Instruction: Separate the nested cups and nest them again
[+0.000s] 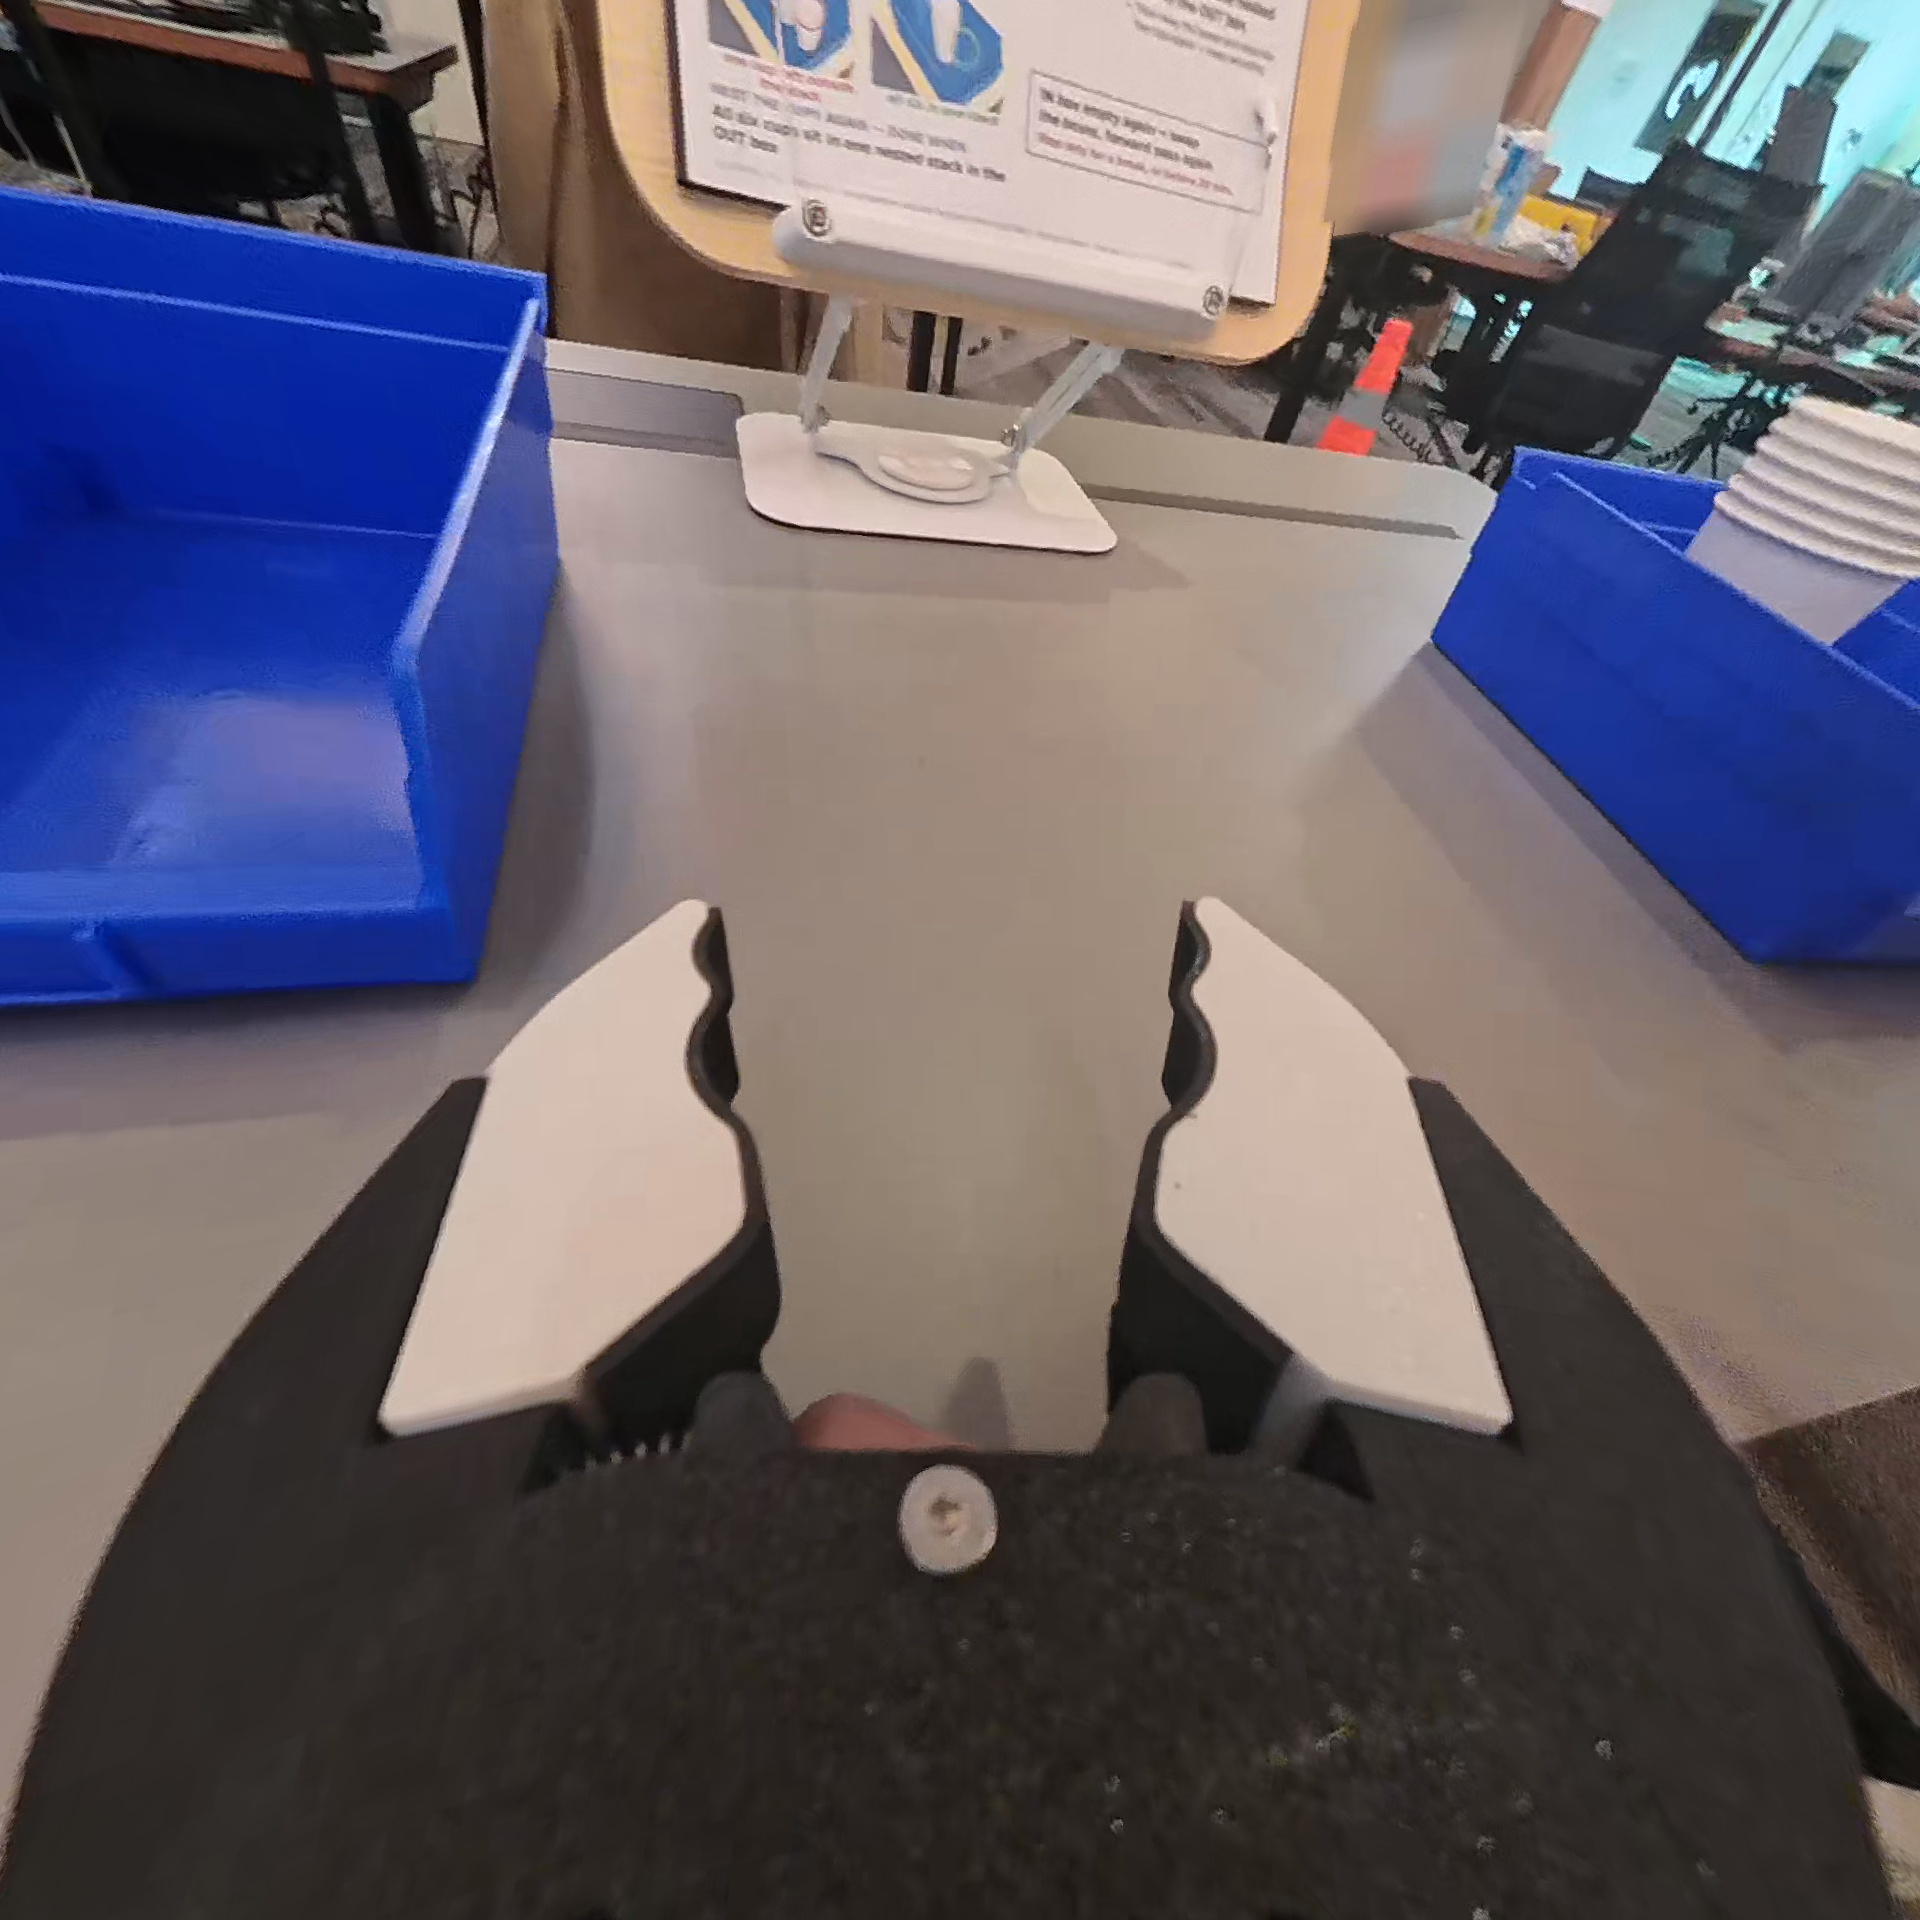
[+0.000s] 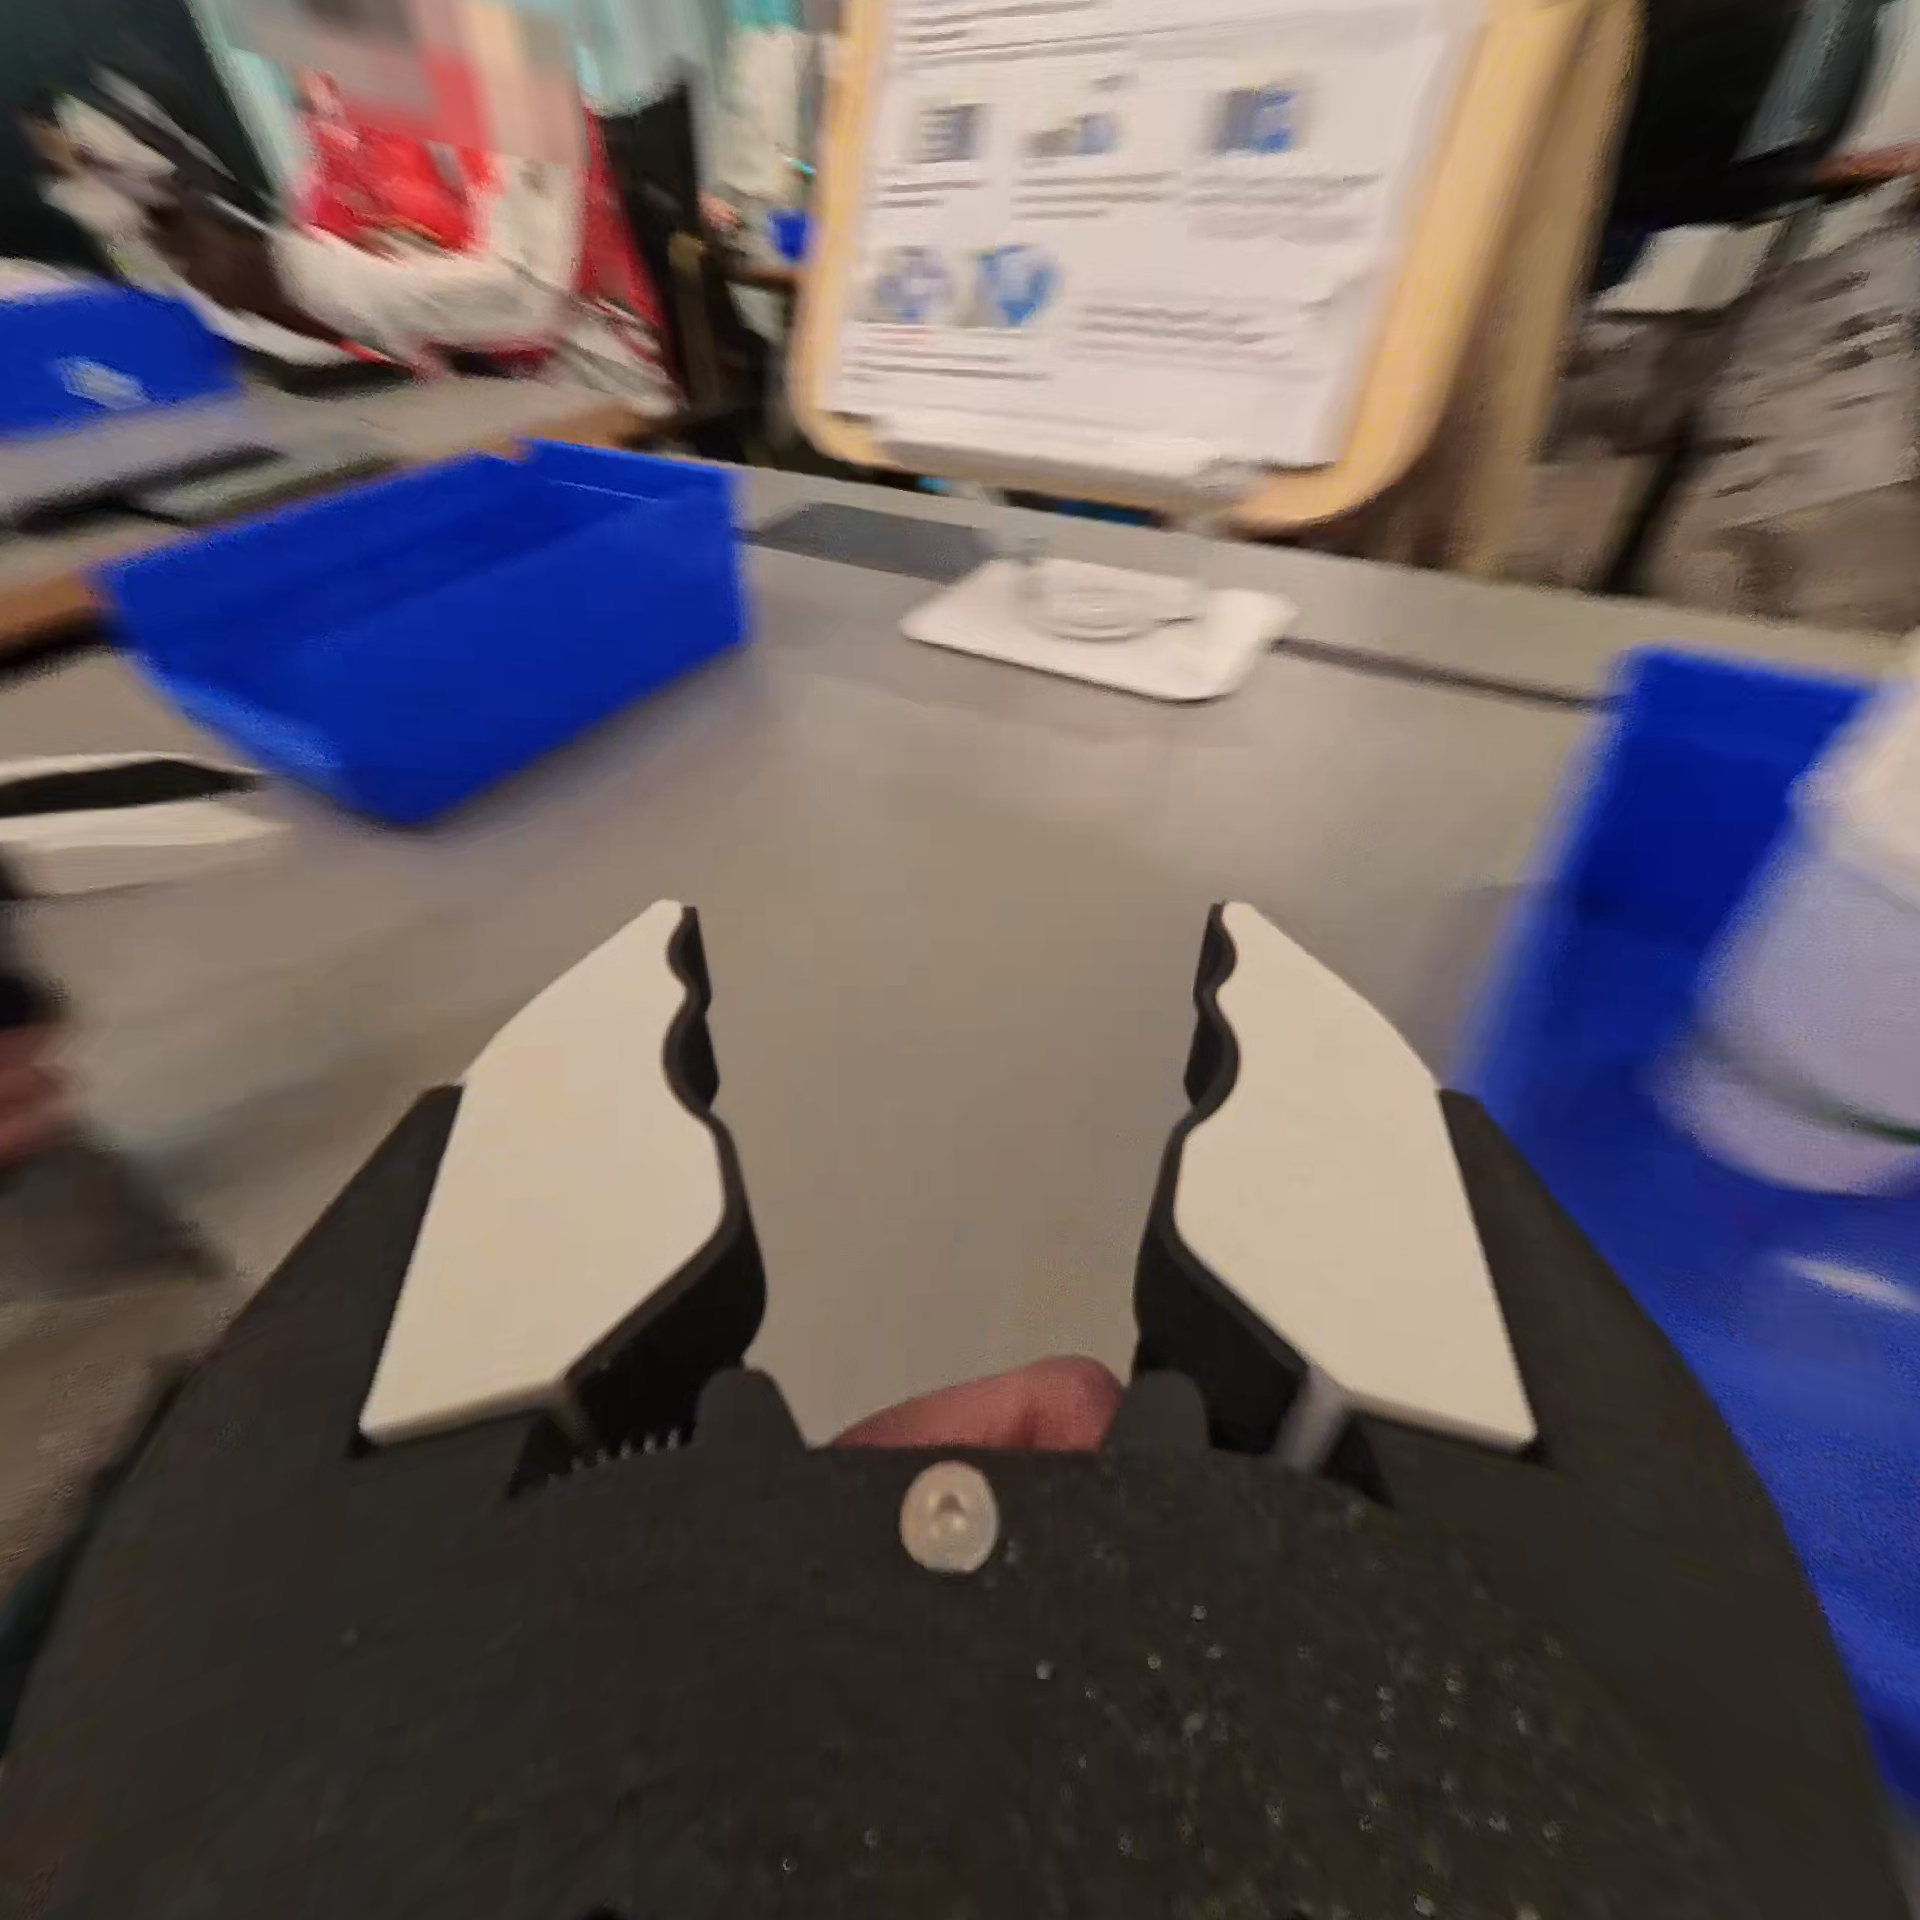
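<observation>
A nested stack of white paper cups (image 1: pixel 1813 514) lies tilted in the blue bin (image 1: pixel 1662 748) at the right of the grey table. In the right wrist view the stack (image 2: pixel 1808 987) is a blurred white shape in the same bin (image 2: pixel 1621 935), to the right of the fingers. My left gripper (image 1: pixel 954 920) is open and empty over the middle of the table. My right gripper (image 2: pixel 951 925) is open and empty over the table, left of that bin. A second blue bin (image 1: pixel 260 623) at the left holds nothing; it also shows in the right wrist view (image 2: pixel 436 634).
A white stand (image 1: pixel 925 488) with a wood-framed instruction sheet (image 1: pixel 997 125) stands at the table's far edge, between the bins; it also shows in the right wrist view (image 2: pixel 1101 634). An orange cone (image 1: pixel 1371 390) and dark chairs lie beyond the table. The right wrist view is motion-blurred.
</observation>
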A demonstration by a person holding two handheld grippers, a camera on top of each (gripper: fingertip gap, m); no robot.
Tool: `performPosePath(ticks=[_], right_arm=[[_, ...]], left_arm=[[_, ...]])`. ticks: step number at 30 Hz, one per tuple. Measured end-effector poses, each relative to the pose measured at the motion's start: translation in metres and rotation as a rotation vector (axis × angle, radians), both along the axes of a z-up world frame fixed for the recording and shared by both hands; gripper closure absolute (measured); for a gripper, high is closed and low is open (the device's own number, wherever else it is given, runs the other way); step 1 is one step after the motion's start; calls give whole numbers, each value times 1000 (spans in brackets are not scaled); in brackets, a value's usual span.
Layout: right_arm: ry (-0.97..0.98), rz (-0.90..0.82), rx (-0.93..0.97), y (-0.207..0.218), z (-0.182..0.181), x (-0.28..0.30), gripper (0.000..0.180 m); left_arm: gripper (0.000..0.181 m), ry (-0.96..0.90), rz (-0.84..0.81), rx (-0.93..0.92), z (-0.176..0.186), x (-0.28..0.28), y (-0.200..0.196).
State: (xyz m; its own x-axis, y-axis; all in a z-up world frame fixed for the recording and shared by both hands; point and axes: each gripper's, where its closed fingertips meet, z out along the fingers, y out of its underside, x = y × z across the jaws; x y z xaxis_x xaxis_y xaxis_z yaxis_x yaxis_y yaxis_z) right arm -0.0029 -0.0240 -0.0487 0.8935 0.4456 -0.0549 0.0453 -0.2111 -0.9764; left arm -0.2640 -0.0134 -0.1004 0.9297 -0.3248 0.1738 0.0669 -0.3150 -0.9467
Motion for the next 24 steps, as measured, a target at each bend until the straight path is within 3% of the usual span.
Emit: performPosePath(ticks=[4, 8, 13, 17, 21, 24], right_arm=[[77, 86, -28, -34, -44, -71, 91], [47, 40, 18, -40, -38, -54, 92], [12, -260, 106, -43, -4, 69, 97], [-86, -624, 37, -58, -17, 209, 100], [-16, -763, -54, -59, -42, 285, 103], [55, -756, -107, -42, -60, 303, 106]], left_arm=[[99, -21, 25, -38, -12, 10, -11], [100, -79, -27, -70, -19, 53, -22], [102, -11, -257, -75, -11, 184, -23], [108, 38, -423, -51, -1, 308, -27], [113, 110, -384, -95, -25, 383, -2], [122, 91, -308, -169, -39, 398, 19]])
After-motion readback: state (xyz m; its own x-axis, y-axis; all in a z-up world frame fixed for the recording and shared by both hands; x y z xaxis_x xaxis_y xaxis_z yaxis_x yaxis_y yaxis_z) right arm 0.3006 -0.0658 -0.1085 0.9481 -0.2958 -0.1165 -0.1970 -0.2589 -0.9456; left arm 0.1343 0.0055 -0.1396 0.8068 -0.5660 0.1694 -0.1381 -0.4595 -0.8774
